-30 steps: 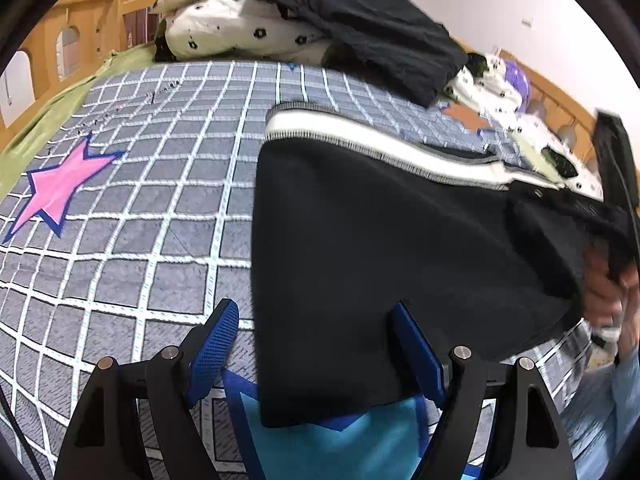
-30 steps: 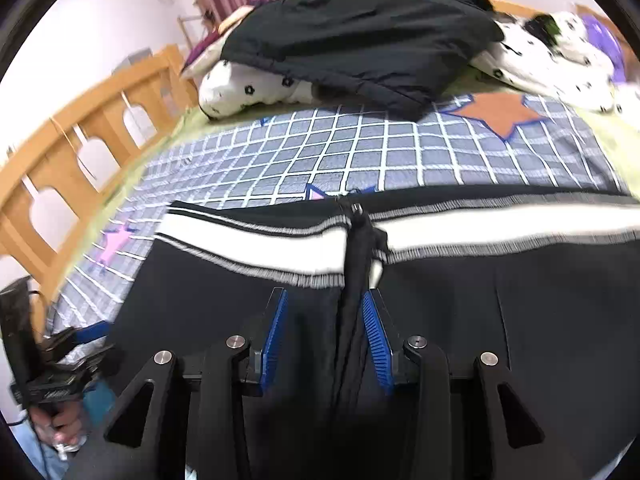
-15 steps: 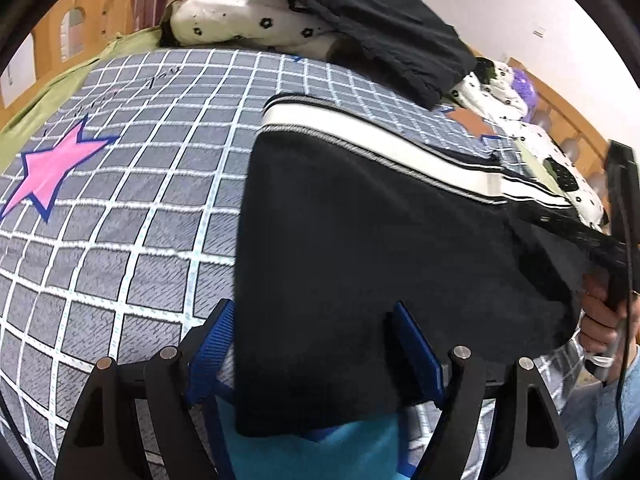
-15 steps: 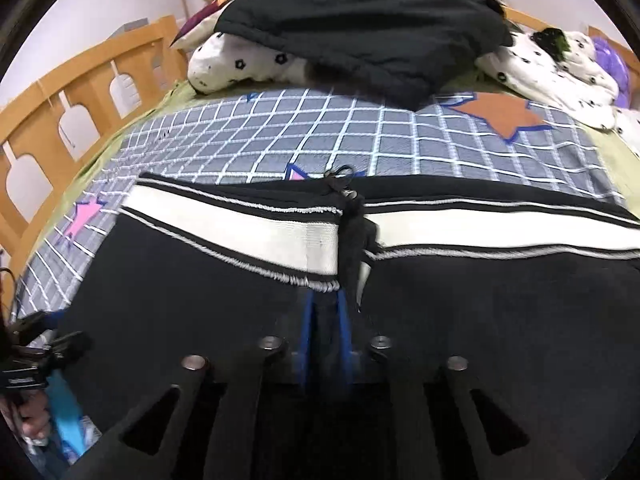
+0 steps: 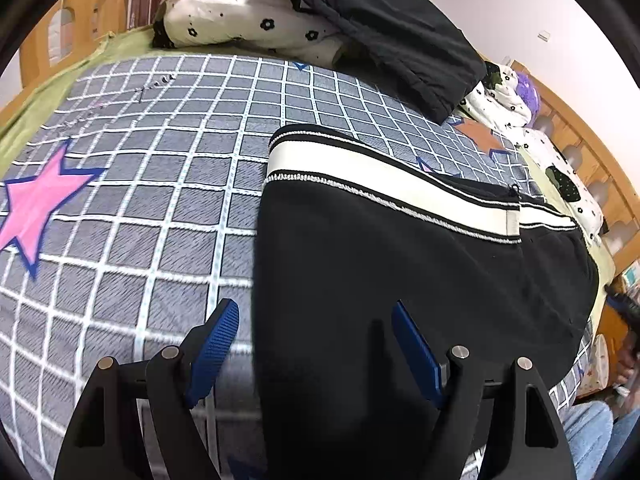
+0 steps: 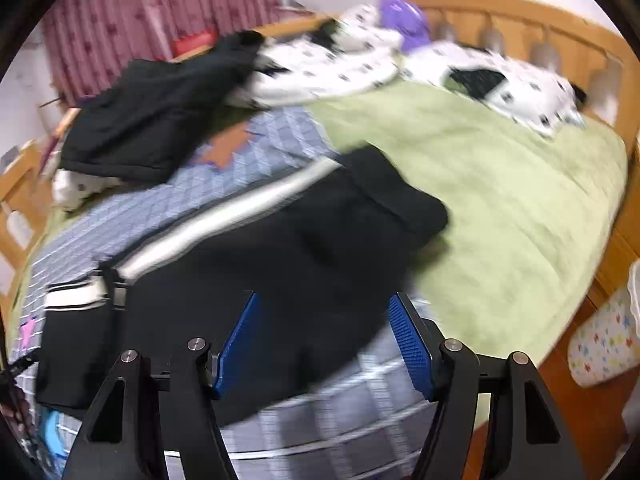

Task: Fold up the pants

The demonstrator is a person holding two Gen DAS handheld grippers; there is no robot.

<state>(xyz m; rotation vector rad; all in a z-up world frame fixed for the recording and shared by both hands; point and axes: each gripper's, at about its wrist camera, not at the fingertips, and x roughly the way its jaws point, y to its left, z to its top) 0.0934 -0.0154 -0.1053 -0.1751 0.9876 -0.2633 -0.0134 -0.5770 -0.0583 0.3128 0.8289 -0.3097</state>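
The right wrist view is smeared by motion: the pants (image 6: 280, 240) and their white stripe (image 6: 224, 216) blur, and the checked blanket (image 6: 248, 168) loses its grid. In the left wrist view, the pants (image 5: 400, 280) run off the frame at 6 o'clock, hiding the blanket beneath. At 4 o'clock a hand (image 5: 628, 360) is blurred and cut by the rim.

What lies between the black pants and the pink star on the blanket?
Only bare checked blanket lies between the pants and the pink star; the left wrist view shows it.
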